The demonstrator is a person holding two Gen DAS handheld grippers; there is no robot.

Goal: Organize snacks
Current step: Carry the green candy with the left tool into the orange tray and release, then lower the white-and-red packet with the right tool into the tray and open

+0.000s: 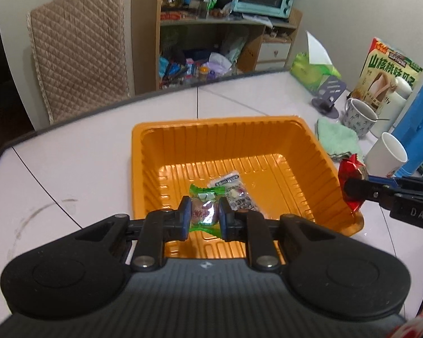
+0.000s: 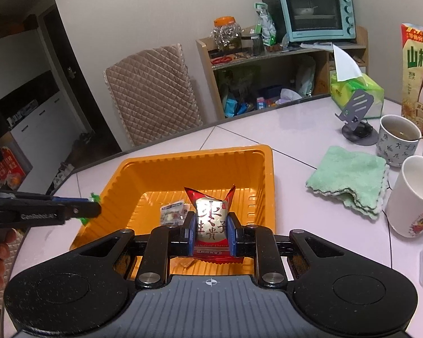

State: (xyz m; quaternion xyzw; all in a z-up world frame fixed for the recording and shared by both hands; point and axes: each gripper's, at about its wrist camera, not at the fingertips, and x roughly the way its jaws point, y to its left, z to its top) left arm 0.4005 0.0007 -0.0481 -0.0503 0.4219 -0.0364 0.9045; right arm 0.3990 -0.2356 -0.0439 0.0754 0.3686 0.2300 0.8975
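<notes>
We judged the step in hand to be delivery: both tools carried wrapped snacks toward the ribbed orange plastic tray on the white table. The left tool was clamped on a green-ended wrapped candy, at 6 o'clock of the tray's floor. The right tool gripped a red-and-silver wrapped date sweet, above the tray's near rim. A white printed packet already lay inside. Next, each tool should open over the tray.
</notes>
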